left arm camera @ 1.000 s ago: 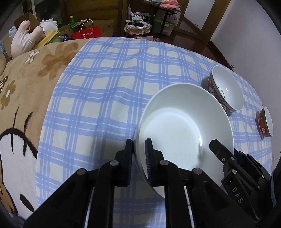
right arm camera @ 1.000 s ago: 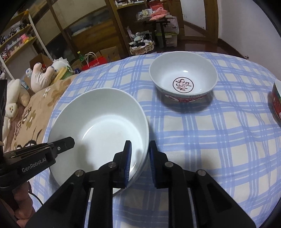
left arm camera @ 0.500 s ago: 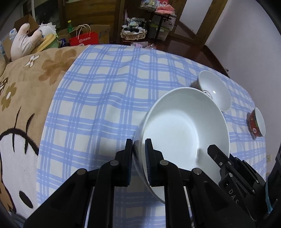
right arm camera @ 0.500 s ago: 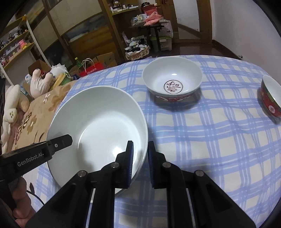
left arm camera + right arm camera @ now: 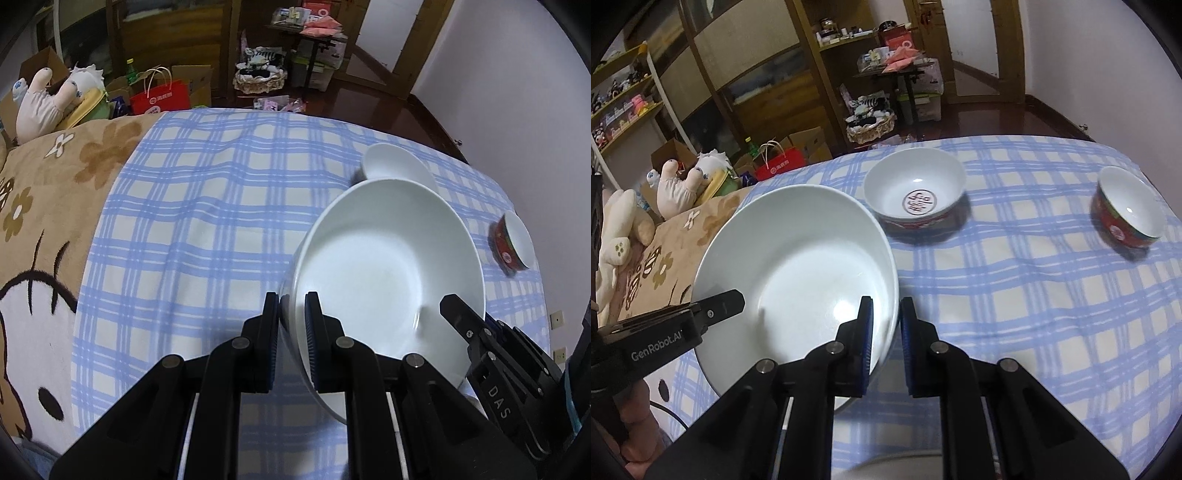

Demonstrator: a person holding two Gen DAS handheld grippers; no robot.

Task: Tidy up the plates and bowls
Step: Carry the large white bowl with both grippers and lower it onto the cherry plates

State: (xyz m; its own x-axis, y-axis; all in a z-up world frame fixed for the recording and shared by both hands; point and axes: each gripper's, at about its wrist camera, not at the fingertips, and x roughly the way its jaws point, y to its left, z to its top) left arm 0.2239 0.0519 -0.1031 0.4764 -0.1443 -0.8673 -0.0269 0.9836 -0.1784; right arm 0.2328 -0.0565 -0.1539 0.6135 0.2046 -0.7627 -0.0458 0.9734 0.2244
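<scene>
- On my far left lies a brown flowered blanket (image 5: pixel 55 206), with soft toys (image 5: pixel 679 188) beyond it — none of it part of the job.
- Next comes the blue checked cloth (image 5: pixel 207 229), where all the dishes are.
- My left claw (image 5: pixel 291 325) pinches the left rim of a wide white plate (image 5: pixel 388 280), one pad inside the rim and one outside.
- My right claw (image 5: pixel 886 328) pinches the opposite rim of the same plate. Its jaws have just been closing, with the rim between them.
- The plate looks lifted clear of the cloth and tilted, carried between my two claws — I judge it is mid-move, not yet set down anywhere.
- Just beyond the plate stands a big bowl (image 5: pixel 916 195), white inside with a red seal mark at the bottom and a red patterned outside. It sits upright on the cloth, untouched.
- Well to the right stands a small bowl (image 5: pixel 1126 210), red outside and white inside, also upright and apart from the others.
- As far as I can judge, nothing is stacked yet: three dishes, three separate places.
- What seems left: set the plate down at a chosen spot, then gather the two bowls, likely nesting the small one in the big one. Where they are meant to end up I cannot tell.
</scene>
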